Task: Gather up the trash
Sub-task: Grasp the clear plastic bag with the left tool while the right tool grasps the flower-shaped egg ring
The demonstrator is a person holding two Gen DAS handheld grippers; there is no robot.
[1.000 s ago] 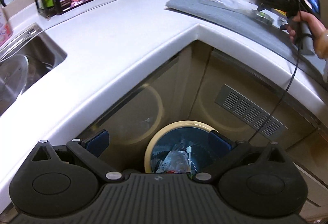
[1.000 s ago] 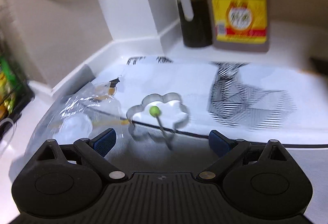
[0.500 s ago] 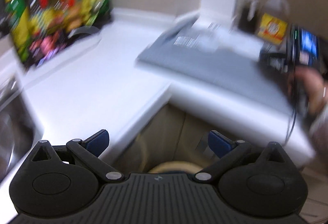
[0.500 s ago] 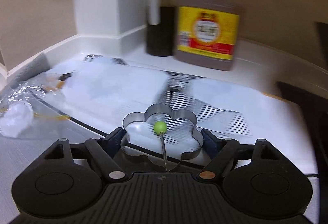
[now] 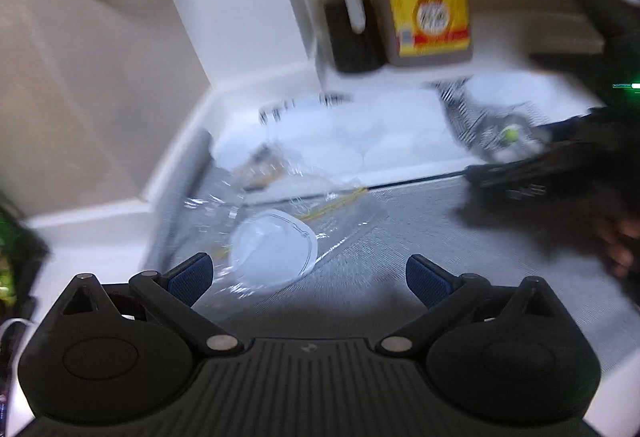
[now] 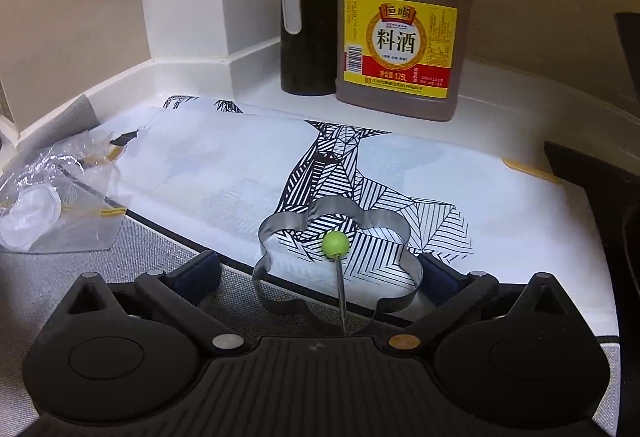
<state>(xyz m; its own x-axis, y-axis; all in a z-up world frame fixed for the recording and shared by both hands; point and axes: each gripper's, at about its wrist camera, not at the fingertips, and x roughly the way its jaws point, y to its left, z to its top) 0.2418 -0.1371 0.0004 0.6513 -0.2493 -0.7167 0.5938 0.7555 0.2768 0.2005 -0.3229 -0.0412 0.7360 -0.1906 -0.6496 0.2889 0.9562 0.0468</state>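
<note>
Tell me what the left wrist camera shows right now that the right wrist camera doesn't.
Left wrist only: the left gripper, open over the clear plastic wrapper, and the right gripper seen from the side.

Right wrist only: the right gripper's opening jaws flanking the flower-shaped metal egg ring, apparently not pressing it, and the bottle label sharply.

Both: the wrapper, egg ring, cooking wine jug, dark oil bottle, patterned cloth, grey mat.

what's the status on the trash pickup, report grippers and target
Left gripper open, empty, over clear plastic wrapper on grey mat. Right gripper jaws opening around flower-shaped metal ring. Nothing blocking wrapper.
</note>
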